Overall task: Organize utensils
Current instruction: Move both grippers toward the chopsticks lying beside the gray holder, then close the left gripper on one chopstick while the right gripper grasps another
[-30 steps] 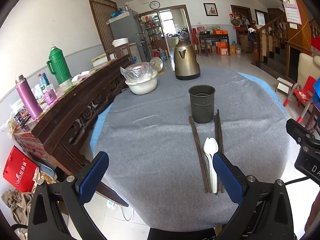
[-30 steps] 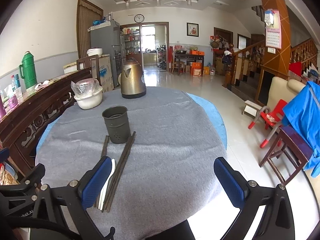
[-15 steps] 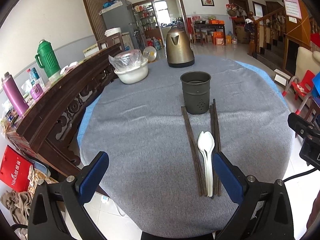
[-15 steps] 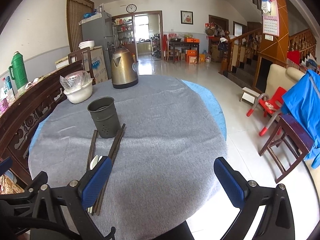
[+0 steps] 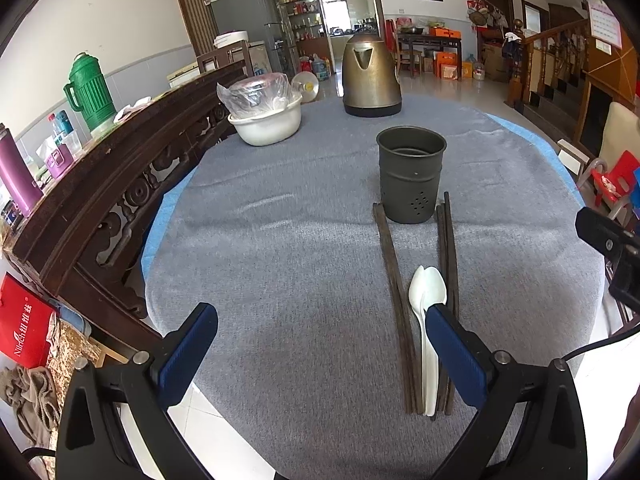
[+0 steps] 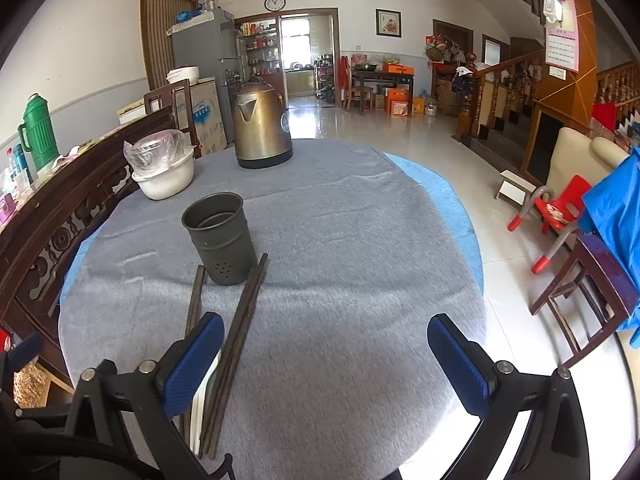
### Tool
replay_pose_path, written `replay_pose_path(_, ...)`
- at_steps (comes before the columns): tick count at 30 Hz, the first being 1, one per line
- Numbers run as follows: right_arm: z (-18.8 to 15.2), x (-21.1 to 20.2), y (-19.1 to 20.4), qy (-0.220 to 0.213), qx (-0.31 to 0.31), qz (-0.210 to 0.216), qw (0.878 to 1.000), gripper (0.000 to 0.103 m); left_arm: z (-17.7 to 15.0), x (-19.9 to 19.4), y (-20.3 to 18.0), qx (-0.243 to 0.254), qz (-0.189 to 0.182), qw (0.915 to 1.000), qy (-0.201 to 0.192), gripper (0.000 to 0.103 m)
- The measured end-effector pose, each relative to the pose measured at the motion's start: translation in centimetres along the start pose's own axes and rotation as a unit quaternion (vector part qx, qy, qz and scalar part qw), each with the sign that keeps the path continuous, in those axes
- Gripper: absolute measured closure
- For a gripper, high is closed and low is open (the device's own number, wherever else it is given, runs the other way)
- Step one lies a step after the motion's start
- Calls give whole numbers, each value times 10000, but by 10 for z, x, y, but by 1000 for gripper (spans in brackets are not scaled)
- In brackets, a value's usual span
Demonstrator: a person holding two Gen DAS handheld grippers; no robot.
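A dark grey utensil cup (image 5: 411,176) (image 6: 219,238) stands upright and empty on the grey-clothed table (image 5: 280,264). In front of it lie dark wooden chopsticks (image 5: 394,288) (image 6: 244,320) in two groups, with white plastic spoons (image 5: 425,296) between them. In the right wrist view the spoons (image 6: 202,400) are mostly hidden behind the left finger. My left gripper (image 5: 320,332) hovers open over the table's near edge, its right finger over the spoon handles. My right gripper (image 6: 324,340) is open too, to the right of the chopsticks, holding nothing.
A bronze kettle (image 5: 371,76) and a white basin (image 5: 266,124) with a bagged bowl stand at the far side. A carved wooden bench (image 5: 120,184) with a green thermos (image 5: 88,88) lines the left. Chairs (image 6: 592,280) stand on the tiled floor at the right.
Both grippers have moved forward and lower over the table; the cup, chopsticks and spoons appear nearer. Both stay open and nothing on the table has shifted.
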State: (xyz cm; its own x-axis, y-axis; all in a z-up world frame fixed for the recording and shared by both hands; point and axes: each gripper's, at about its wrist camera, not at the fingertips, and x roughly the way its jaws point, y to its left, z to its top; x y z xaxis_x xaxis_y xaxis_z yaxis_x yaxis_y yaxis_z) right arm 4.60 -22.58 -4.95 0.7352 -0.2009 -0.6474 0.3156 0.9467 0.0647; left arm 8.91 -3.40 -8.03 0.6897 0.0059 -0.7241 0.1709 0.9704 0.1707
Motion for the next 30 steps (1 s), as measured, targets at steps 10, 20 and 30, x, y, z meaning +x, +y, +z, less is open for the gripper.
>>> replay_pose_path(10, 12, 29, 6, 291, 66, 93, 9995, 1, 11, 25, 3, -70, -59, 9997, 233, 0)
replay_pose_path(20, 25, 77, 16, 891, 256, 623, 9937, 27, 25, 57, 6, -152, -85, 9987, 479, 0)
replay_pose_path(30, 15, 156, 11, 1974, 1312, 2049, 9497, 63, 43, 99, 25, -522, -885, 9906, 899, 0)
